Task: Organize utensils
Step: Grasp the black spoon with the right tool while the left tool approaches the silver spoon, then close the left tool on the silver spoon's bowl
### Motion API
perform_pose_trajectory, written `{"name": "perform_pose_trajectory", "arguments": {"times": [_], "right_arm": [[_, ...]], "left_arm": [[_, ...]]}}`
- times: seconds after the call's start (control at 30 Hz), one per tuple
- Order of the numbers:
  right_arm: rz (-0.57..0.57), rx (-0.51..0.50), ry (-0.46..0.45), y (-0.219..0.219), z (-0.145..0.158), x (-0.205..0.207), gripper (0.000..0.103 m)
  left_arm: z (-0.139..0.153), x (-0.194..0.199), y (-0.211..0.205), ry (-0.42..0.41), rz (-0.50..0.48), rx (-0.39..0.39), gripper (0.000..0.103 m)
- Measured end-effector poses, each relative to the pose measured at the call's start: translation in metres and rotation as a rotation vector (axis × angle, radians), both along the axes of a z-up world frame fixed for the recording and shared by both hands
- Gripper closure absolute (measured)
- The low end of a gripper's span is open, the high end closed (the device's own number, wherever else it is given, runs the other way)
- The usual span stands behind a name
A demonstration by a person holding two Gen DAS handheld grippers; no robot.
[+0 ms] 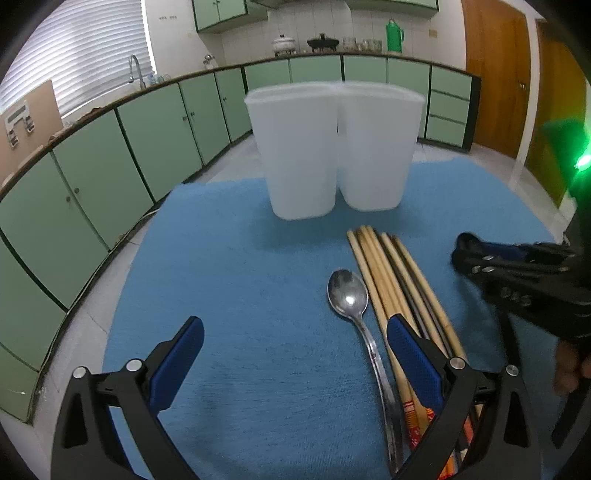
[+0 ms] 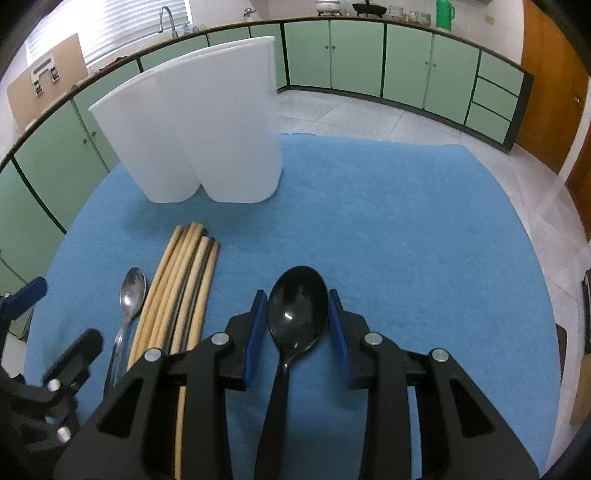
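Observation:
Two white plastic containers stand side by side at the back of a blue mat; they also show in the right wrist view. A metal spoon and a bundle of wooden chopsticks lie on the mat. My left gripper is open, its right finger over the chopsticks. A black spoon lies between the fingers of my right gripper, which is open around its bowl with small gaps on both sides. The metal spoon and the chopsticks lie to its left.
Green kitchen cabinets curve around behind the table. A counter with pots and a green thermos is at the back. A wooden door is at the right. The right gripper's body shows in the left wrist view.

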State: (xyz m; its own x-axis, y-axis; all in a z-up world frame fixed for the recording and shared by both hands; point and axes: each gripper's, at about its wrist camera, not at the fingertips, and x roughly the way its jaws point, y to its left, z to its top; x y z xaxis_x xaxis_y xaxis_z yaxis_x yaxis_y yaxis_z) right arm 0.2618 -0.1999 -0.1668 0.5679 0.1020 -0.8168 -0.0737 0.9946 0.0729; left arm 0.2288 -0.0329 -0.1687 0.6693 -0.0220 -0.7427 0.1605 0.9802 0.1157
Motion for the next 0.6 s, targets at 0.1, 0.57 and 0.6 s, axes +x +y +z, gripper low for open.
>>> {"name": "perform_pose_trajectory", "arguments": {"times": [0.1, 0.57, 0.6], "right_arm": [[-0.002, 0.011, -0.004, -0.002, -0.001, 0.000, 0.072], [-0.002, -0.004, -0.016, 0.005, -0.005, -0.009, 0.071], [-0.001, -0.009, -0.016, 0.007, -0.005, -0.008, 0.070]], "left_arm": [[-0.009, 0.005, -0.001, 0.030, 0.006, 0.018, 0.006], [-0.011, 0.009, 0.022, 0.052, 0.027, 0.029, 0.005], [-0.010, 0.009, 0.024, 0.057, 0.030, 0.017, 0.005]]}}
